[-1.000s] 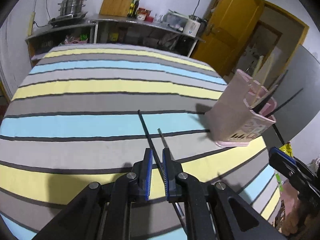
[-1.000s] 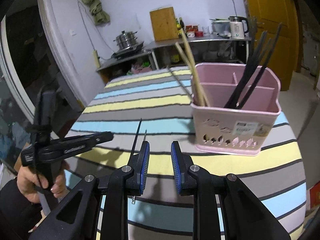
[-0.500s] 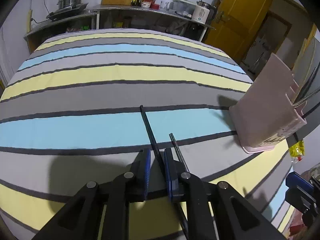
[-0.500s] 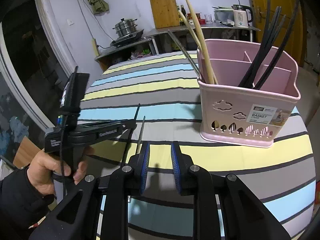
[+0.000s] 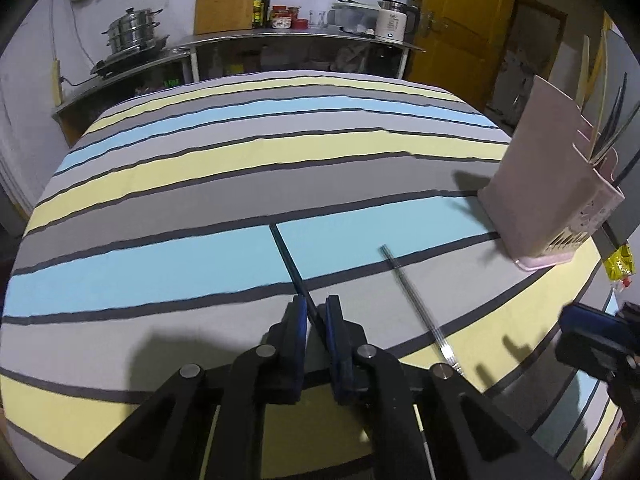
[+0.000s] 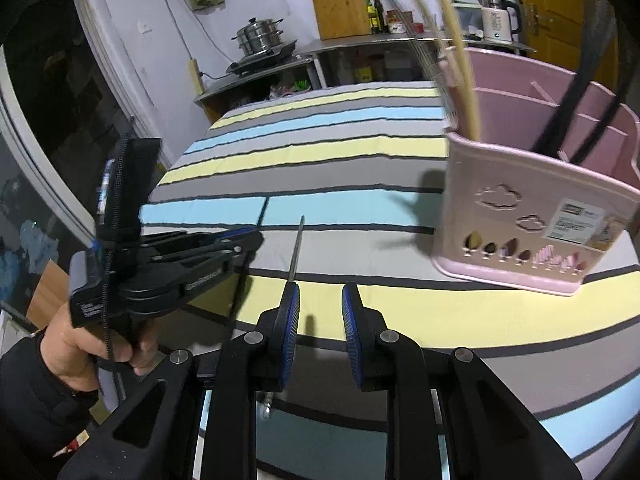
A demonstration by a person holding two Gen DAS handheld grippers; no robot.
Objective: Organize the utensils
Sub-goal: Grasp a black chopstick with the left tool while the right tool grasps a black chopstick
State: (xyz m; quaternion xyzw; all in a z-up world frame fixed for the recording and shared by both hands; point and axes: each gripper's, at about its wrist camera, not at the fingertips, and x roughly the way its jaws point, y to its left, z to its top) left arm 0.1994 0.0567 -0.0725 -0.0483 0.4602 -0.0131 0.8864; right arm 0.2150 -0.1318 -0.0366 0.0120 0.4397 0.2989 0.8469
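Left tool (image 5: pixel 316 320): closing on slim black chopstick (image 5: pixel 290 260). Right tool (image 6: pixel 320 312): apart, empty. Steel chopstick (image 5: pixel 412 296) beside it on desk, unsorted; pink plastic basket (image 6: pixel 520 216) nearby, part-filled.

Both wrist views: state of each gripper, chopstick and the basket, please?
left gripper: jaws closing around black chopstick
black chopstick: on tablecloth, between left jaws
metal chopstick: flat on tablecloth, free
right gripper: open, empty
pink basket: upright, holding chopsticks

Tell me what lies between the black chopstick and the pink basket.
In the left wrist view, one metal chopstick lies on the striped cloth between the black chopstick and the basket; nothing else.
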